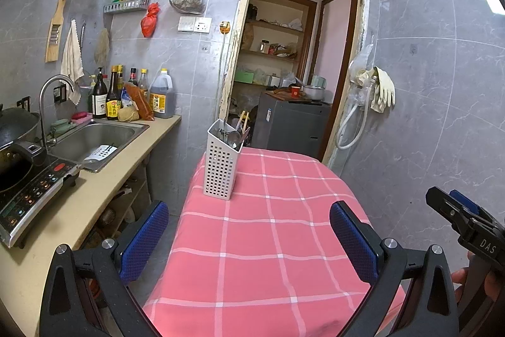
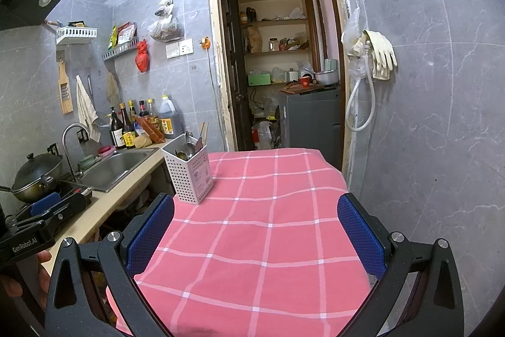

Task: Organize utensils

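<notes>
Nearest are two tongs, the left tongs (image 1: 249,242) and the right tongs (image 2: 255,237), both wide and holding nothing, probably because nothing remains to pick up. One white perforated utensil holder (image 1: 221,166) stands upright at 11 o'clock on the pink checked worktop (image 1: 268,242). Inside it are spoons (image 1: 234,137) and chopsticks (image 1: 244,118); their number I cannot tell.

From my seat, the pink checked tablecloth (image 2: 268,226) lies bare between both wide-spread grippers and the far edge. The only obstacle on it is the white perforated utensil holder (image 2: 189,172), upright near the far left corner, handles poking above its rim. Left of the table, the counter (image 1: 104,188) stands close; the grey wall (image 2: 426,147) hems the right.
</notes>
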### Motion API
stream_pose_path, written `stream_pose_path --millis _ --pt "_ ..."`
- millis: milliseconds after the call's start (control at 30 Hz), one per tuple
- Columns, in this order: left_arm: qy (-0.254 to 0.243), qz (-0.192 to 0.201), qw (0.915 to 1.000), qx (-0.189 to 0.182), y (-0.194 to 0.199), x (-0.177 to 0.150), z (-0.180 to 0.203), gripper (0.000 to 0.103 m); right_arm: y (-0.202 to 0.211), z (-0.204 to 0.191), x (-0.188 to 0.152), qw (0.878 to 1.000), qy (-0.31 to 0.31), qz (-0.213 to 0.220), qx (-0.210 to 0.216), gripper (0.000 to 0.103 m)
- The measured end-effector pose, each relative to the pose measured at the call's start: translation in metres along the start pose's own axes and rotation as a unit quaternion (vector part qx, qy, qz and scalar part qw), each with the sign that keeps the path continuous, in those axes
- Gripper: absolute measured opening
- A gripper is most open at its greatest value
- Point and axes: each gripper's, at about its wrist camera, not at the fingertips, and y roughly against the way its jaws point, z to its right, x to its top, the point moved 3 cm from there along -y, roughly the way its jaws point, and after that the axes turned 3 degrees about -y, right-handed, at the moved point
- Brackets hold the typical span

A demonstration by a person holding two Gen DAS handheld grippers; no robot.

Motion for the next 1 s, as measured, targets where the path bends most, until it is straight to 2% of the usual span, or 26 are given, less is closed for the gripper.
stream_pose_path --millis 367,667,1000 --pt "-0.006 -0.01 0.9999 0.003 -0.002 -0.004 0.001 0.103 0.0 -0.001 0.0 1.0 0.0 -0.001 0.0 0.102" --pt "-0.034 -0.01 0.9993 0.008 0.0 -0.005 0.006 0.103 0.005 -0.006 -0.007 1.0 0.002 -0.003 0.001 0.102" --pt "-0.034 -0.012 0.9993 0.01 -0.001 -0.004 0.006 0.103 0.004 -0.008 -0.011 1.0 0.004 -0.008 0.001 0.102"
